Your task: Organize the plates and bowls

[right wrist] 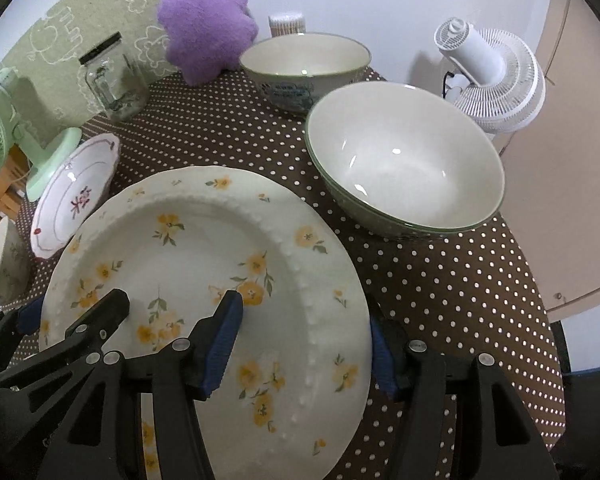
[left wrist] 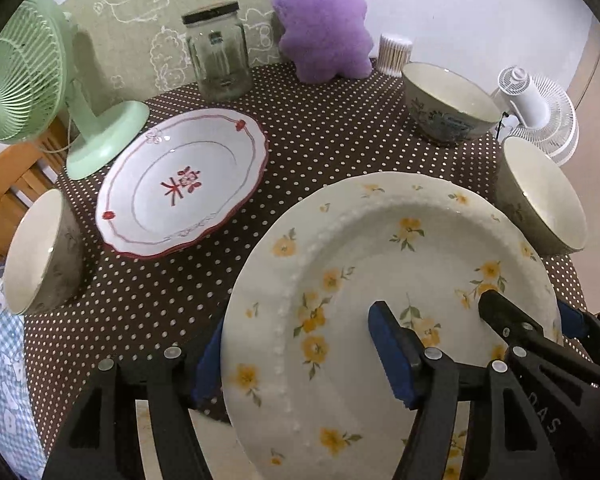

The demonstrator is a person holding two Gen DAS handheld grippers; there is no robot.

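Note:
A white plate with yellow flowers [left wrist: 380, 248] [right wrist: 204, 248] lies at the front of the dotted tablecloth [left wrist: 320, 132]. My left gripper [left wrist: 300, 320] [right wrist: 72, 308] straddles its left rim, one finger outside the edge and one over the well, jaws wide. My right gripper [right wrist: 304, 312] [left wrist: 532, 312] straddles the right rim the same way. Neither inner pad touches the beaded wall. A red-trimmed plate [left wrist: 180, 184] [right wrist: 76, 196] sits at the back left. Three bowls stand around: left [left wrist: 40, 252], right [left wrist: 540, 200] [right wrist: 404, 160], and a blue-patterned one behind [left wrist: 448, 104] [right wrist: 304, 60].
A green fan [left wrist: 24, 88], a glass jar [left wrist: 218, 60], a purple plush toy [left wrist: 324, 24] and a cotton swab tub [left wrist: 394, 52] line the back. A white fan [right wrist: 488, 76] stands off the table's right side. Blue checked cloth [left wrist: 0, 360] hangs at the left.

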